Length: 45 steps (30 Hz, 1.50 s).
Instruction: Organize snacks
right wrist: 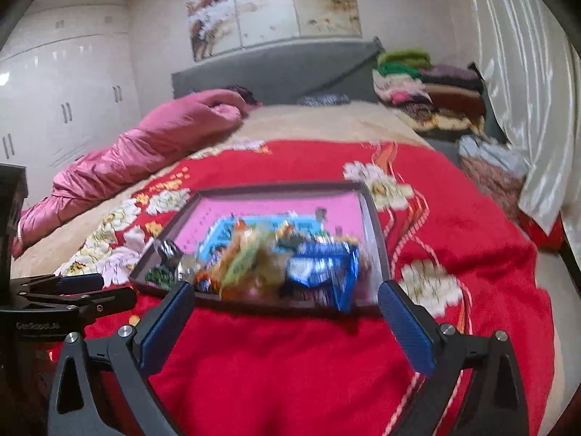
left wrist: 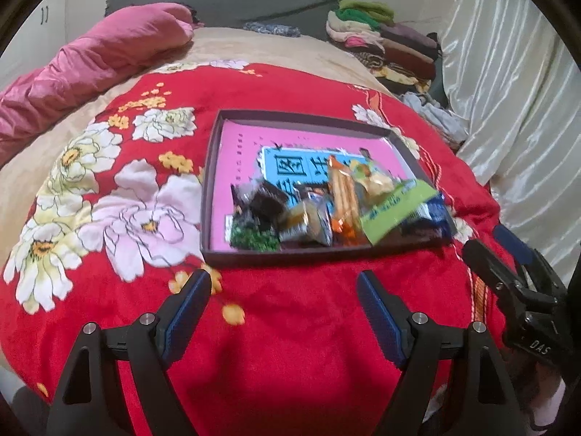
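Both jaws released, nothing between. Left gripper (left wrist: pixel 285 290) and right gripper (right wrist: pixel 287 299) hover before tray (left wrist: pixel 210 181) on bed. Snacks (left wrist: pixel 326 210) piled along tray's near edge. Judgement: approach low, pinch one packet only, spare neighbours.

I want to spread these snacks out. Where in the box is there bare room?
The pink floor of the box is bare along its far wall and left wall. The snacks crowd the near edge and right corner, overlapping each other.
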Each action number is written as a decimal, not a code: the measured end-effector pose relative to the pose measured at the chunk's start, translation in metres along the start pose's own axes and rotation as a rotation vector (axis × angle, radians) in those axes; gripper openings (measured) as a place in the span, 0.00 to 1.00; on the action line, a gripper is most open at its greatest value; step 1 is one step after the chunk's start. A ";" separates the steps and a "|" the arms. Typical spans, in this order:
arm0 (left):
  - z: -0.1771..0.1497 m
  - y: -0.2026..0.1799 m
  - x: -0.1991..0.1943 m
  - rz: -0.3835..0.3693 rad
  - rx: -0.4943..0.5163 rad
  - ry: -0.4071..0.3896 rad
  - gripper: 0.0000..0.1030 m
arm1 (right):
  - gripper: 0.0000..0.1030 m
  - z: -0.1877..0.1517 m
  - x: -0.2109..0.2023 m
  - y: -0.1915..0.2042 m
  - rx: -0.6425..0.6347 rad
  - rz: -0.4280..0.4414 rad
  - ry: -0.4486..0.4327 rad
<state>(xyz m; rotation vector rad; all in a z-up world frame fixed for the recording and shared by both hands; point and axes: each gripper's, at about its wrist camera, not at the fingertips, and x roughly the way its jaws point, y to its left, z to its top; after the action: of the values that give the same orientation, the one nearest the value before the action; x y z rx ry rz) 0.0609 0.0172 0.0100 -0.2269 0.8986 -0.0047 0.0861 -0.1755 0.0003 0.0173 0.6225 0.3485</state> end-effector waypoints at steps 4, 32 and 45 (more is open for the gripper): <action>-0.009 -0.005 -0.006 -0.015 0.015 0.014 0.81 | 0.99 -0.008 -0.008 0.000 0.032 -0.041 0.035; -0.037 -0.007 -0.033 -0.045 0.021 0.015 0.81 | 0.99 -0.030 -0.040 0.038 -0.056 -0.020 0.054; -0.040 -0.004 -0.036 -0.041 0.022 0.031 0.81 | 0.99 -0.033 -0.035 0.038 -0.059 -0.044 0.082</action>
<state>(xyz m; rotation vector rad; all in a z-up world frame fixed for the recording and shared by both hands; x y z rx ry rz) 0.0075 0.0087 0.0144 -0.2248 0.9244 -0.0559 0.0284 -0.1545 -0.0021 -0.0671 0.6923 0.3255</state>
